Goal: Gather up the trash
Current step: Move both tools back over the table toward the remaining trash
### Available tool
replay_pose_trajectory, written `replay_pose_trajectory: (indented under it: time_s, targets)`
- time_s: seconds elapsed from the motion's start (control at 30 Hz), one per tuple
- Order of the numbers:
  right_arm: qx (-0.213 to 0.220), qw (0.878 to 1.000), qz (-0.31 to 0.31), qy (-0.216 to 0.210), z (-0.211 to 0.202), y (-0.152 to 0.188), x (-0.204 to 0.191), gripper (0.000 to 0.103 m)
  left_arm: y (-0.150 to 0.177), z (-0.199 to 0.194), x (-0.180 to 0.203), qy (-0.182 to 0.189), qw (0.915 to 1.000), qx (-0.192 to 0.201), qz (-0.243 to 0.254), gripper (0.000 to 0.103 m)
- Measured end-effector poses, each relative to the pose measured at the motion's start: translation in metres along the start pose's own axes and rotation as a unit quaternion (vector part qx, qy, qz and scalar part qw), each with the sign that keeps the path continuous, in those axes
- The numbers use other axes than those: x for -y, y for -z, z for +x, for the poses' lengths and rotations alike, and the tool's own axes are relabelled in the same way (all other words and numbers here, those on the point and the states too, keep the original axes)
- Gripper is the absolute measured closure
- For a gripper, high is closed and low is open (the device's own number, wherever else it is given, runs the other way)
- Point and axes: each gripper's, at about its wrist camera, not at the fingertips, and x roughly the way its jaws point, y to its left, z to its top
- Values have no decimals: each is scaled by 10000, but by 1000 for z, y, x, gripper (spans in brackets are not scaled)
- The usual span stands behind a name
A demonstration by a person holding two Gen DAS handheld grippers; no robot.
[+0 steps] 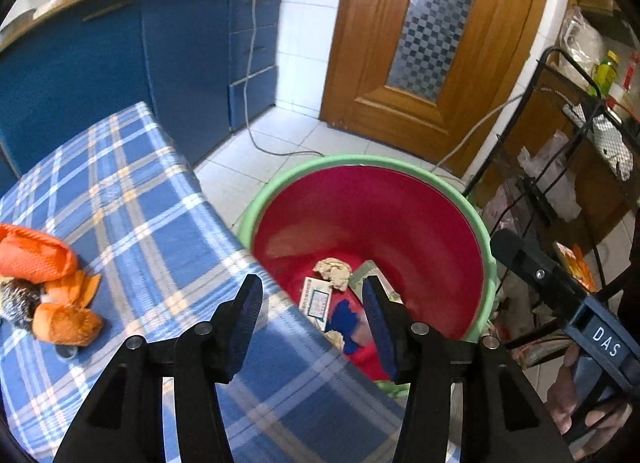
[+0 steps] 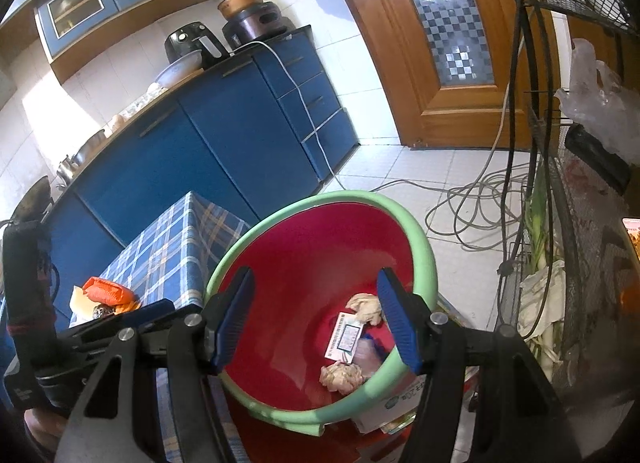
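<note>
A red bin with a green rim point(image 1: 490, 263) point(image 2: 428, 247) stands on the floor beside the table. Inside lie a crumpled paper wad point(image 1: 334, 271) point(image 2: 366, 309), a white printed card point(image 1: 316, 299) point(image 2: 346, 337), a blue scrap point(image 1: 344, 319) and a second wad point(image 2: 342, 377). My left gripper point(image 1: 312, 299) is open over the table's edge and the bin, nothing between its pads. My right gripper point(image 2: 316, 315) is open above the bin, also holding nothing. Orange peel and an orange wrapper point(image 1: 36, 255) point(image 2: 106, 289) lie on the plaid tablecloth point(image 1: 160, 223).
Blue cabinets point(image 1: 180, 63) stand behind the table, a wooden door point(image 1: 420, 43) beyond the bin. A black wire rack point(image 2: 560, 223) with bags stands at the right. Loose cables point(image 2: 472, 199) lie on the tiled floor. A cardboard box point(image 2: 400, 403) lies under the bin's near rim.
</note>
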Motion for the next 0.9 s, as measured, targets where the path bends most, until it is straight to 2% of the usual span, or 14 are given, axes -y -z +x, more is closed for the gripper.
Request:
replay_pose_trajectory:
  time_s: [0.4, 0.9]
  targets:
    - [-170, 9992, -257, -258, 6, 6, -29, 38, 11, -37, -50, -377, 9972, 307, -566, 50]
    - [-532, 9935, -793, -625, 20, 24, -83, 36, 40, -86, -136, -1074, 9828, 652, -1356, 50]
